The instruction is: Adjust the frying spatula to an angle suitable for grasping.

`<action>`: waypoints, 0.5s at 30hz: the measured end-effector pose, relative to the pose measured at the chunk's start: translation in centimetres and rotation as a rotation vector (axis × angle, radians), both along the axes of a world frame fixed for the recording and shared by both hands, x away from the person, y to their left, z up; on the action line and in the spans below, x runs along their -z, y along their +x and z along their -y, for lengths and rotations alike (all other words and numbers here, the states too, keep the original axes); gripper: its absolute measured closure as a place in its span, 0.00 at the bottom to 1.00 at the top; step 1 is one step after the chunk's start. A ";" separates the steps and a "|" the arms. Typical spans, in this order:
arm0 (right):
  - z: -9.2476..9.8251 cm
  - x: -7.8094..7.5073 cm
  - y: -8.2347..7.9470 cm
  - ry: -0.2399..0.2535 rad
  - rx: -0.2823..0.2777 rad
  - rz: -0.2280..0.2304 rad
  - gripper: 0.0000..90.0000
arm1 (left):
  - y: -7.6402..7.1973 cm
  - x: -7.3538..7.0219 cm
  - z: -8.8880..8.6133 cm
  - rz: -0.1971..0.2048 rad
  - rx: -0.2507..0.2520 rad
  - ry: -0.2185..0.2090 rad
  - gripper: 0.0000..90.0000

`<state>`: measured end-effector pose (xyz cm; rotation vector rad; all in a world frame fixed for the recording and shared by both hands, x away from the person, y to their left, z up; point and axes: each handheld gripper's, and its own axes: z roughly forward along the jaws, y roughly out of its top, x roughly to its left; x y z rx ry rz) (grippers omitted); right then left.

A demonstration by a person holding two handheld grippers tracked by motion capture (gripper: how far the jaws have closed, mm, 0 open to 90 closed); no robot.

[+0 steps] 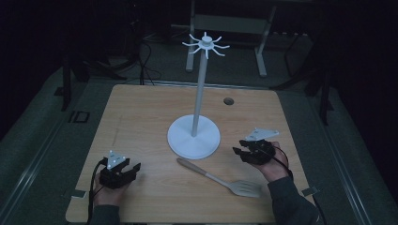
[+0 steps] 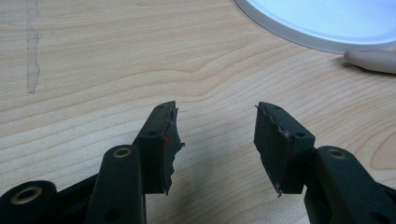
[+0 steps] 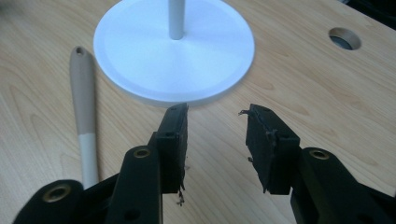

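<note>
A white stand (image 1: 194, 136) with a round base, a tall pole and a ring of hooks on top rises from the middle of the wooden table (image 1: 141, 112). A slotted spatula (image 1: 220, 180) with a beige handle lies flat in front of the base, its head to the right. My left gripper (image 1: 135, 168) rests open near the front left, jaws toward the spatula handle (image 2: 373, 59). My right gripper (image 1: 238, 151) sits open to the right of the base (image 3: 173, 51), with the spatula handle (image 3: 83, 93) at its left. Nothing is between either pair of jaws.
A round cable hole (image 1: 228, 101) lies in the table behind and to the right of the stand. The table's front edge is close behind both hands. Dark floor, cables and a metal frame (image 1: 230, 28) surround the table.
</note>
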<state>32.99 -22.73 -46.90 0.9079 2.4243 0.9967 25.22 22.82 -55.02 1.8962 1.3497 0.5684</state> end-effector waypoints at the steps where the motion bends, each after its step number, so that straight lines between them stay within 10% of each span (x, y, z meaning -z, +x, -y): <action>1: -0.3 0.0 0.1 -0.009 -0.007 -0.004 0.65 | 0.0 0.0 0.0 0.000 -0.001 0.001 0.55; 15: -3.2 0.6 0.5 -0.081 -0.076 -0.041 0.63 | 0.0 -0.1 -0.2 0.010 -0.004 -0.002 0.55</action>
